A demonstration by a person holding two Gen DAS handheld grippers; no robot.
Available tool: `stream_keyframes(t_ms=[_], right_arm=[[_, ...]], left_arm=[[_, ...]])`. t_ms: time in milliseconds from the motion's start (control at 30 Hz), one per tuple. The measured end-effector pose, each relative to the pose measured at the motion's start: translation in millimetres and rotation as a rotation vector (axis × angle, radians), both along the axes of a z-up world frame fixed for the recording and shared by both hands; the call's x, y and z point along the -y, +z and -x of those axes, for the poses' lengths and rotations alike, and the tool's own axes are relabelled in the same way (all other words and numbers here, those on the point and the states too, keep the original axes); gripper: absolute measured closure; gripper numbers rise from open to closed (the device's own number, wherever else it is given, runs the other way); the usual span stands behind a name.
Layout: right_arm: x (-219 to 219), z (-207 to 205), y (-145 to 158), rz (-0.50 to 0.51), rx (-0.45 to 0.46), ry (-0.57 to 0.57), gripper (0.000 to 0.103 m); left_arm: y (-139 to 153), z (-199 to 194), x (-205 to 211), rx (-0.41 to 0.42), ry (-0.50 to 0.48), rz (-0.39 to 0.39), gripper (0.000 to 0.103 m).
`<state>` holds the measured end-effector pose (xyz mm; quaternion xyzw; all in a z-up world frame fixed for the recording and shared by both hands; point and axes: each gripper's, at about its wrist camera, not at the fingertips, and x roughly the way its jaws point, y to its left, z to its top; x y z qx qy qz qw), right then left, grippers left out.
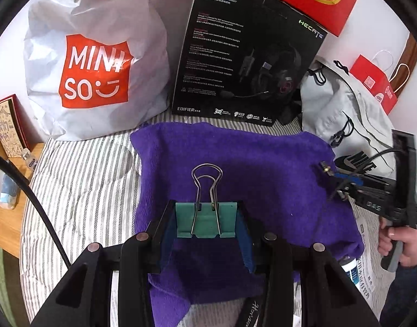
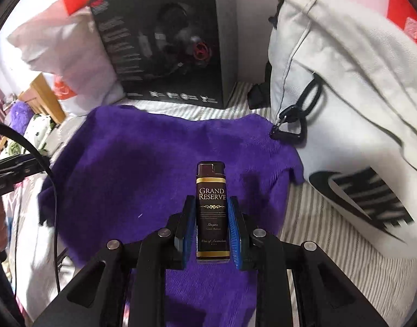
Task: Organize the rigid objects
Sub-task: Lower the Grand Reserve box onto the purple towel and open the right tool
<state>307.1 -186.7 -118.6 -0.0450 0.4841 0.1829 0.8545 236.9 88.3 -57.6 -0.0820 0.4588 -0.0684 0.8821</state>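
Clamping a teal binder clip between its blue pads, the left gripper holds it with the wire handles pointing forward. The right gripper is closed on a dark brown lighter marked "Grand Reserve", standing upright in its jaws. Both hang over a purple towel spread on a striped bedsheet. Beyond stand a white shopping bag, a black headset box and a pale grey backpack.

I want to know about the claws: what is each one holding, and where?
Left gripper pinches a green binder clip by its body; right gripper clamps a dark lighter by its lower sides.
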Motion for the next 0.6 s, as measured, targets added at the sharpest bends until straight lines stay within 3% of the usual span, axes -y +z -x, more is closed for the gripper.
stream_keyframes(t_ms=[433,600], right_arm=[[-16.2,-26.9,-32.5,0.076,-0.042,0.015,0.078],[-16.3,-23.9,-30.3,0.049,-0.067,0.019,0.061]], left_arm=[[-9.4,-14.4,-3.9,-0.019,0.006,0.009,0.064],[-15.4,-20.7,-5.9,-0.023,0.008,0.016,0.064]])
